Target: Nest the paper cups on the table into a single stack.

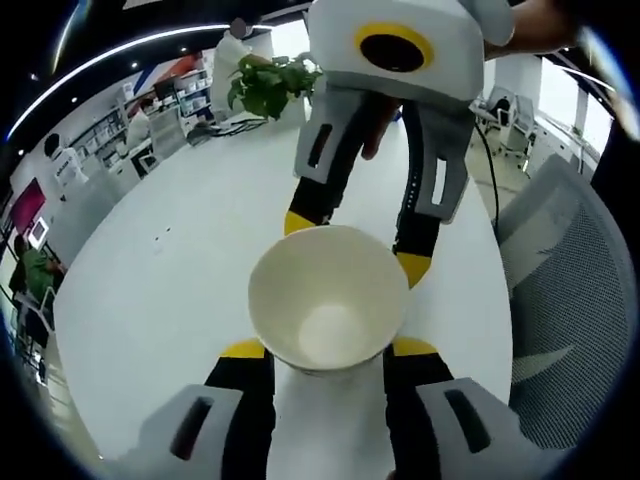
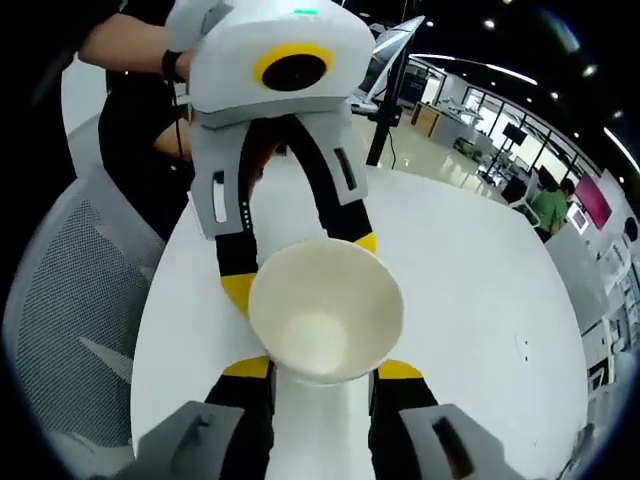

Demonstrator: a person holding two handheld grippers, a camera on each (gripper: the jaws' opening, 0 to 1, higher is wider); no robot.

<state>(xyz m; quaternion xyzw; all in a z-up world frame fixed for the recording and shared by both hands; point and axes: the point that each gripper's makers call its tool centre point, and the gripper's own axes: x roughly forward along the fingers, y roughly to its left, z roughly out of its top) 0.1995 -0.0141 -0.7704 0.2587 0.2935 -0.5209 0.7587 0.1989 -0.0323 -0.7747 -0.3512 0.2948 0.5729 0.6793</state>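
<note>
My left gripper (image 1: 328, 348) reaches forward from the bottom of the left gripper view, its yellow-tipped jaws closed against the two sides of the paper cup (image 1: 327, 298). My right gripper (image 1: 358, 245) faces it from the opposite side, and its jaws also press on the same cup. My hand (image 1: 530, 22) is behind it.

Table surface: condition as found

White table (image 1: 180, 290), smooth top with a rounded edge, seen in both gripper views. A potted green plant (image 1: 268, 82) stands at its far end in the left gripper view. A few small dark specks (image 2: 524, 347) lie on the top. A dark cable (image 1: 487, 165) runs along one edge
</note>
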